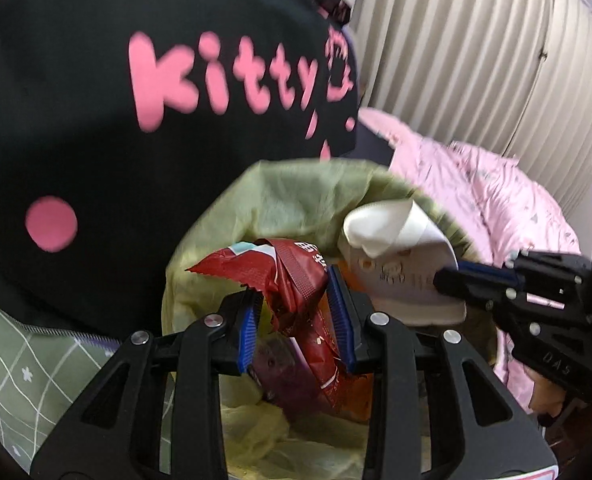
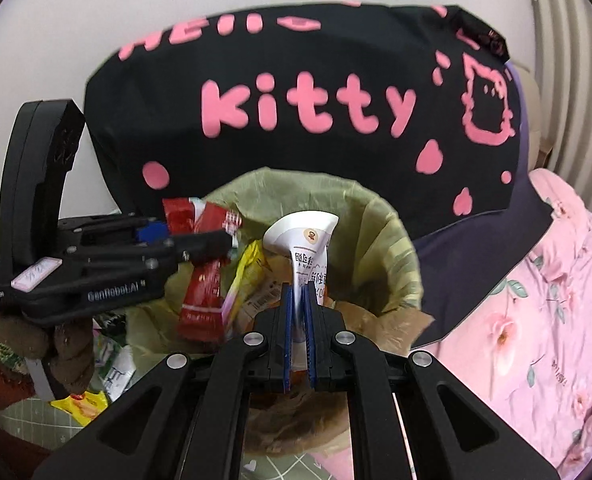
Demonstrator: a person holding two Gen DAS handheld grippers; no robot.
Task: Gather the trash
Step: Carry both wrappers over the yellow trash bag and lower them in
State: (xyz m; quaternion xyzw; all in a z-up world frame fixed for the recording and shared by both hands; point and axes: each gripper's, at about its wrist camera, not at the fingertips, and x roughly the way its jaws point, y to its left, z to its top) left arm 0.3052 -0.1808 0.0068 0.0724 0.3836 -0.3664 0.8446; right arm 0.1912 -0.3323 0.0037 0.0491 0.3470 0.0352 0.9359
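A bin lined with a yellow-green bag point(image 1: 280, 196) point(image 2: 380, 224) stands below both grippers. My left gripper point(image 1: 296, 304) holds a crumpled red snack wrapper point(image 1: 292, 276) between its blue pads, over the bin mouth; it also shows in the right wrist view point(image 2: 200, 272). My right gripper point(image 2: 299, 300) is shut on a white crushed paper cup point(image 2: 304, 244) above the bin; it also shows in the left wrist view point(image 1: 400, 264), with the right gripper point(image 1: 448, 280) coming in from the right. Orange, yellow and purple wrappers lie inside the bin.
A black "Hello Kitty" bag point(image 2: 304, 100) stands behind the bin. Pink floral bedding point(image 2: 536, 320) lies to the right. More wrappers point(image 2: 84, 400) lie on a green checked cloth point(image 1: 24, 380) at the left. Ribbed white curtain point(image 1: 476, 40) hangs behind.
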